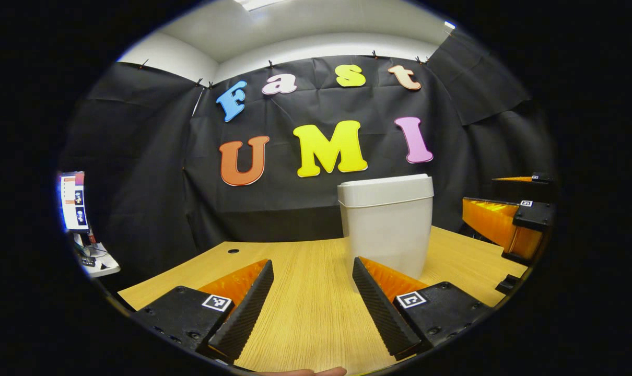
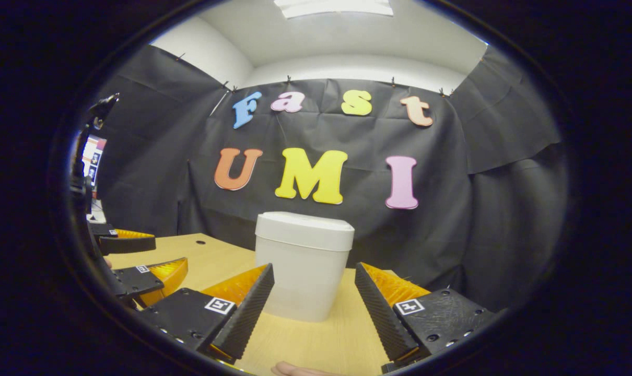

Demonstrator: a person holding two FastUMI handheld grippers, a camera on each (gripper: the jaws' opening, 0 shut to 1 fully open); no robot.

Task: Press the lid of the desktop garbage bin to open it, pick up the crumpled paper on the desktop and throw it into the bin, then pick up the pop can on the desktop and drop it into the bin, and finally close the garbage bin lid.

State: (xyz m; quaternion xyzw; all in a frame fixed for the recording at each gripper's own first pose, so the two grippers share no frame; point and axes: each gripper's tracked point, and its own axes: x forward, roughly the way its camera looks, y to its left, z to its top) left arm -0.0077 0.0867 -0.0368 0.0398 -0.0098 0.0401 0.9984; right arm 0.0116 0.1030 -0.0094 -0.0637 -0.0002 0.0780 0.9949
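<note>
The white garbage bin [image 1: 386, 224] stands on the wooden desktop [image 1: 305, 292] with its lid [image 1: 385, 190] shut flat. In the left gripper view it is ahead and to the right of my left gripper [image 1: 313, 274], which is open with nothing between its fingers. In the right gripper view the bin [image 2: 303, 266] stands straight ahead, its lid [image 2: 304, 230] down, and my right gripper [image 2: 314, 279] is open just short of it. The right gripper [image 1: 509, 219] shows at the right edge of the left gripper view; the left gripper [image 2: 133, 261] shows at the left edge of the right gripper view.
The booth's black cloth wall closes off the back and both sides. A small round hole [image 1: 233, 251] lies in the desk's far left corner. A lit screen [image 1: 73, 201] and a small shelf stand beyond the left edge. A fingertip [image 1: 305, 372] shows at the bottom.
</note>
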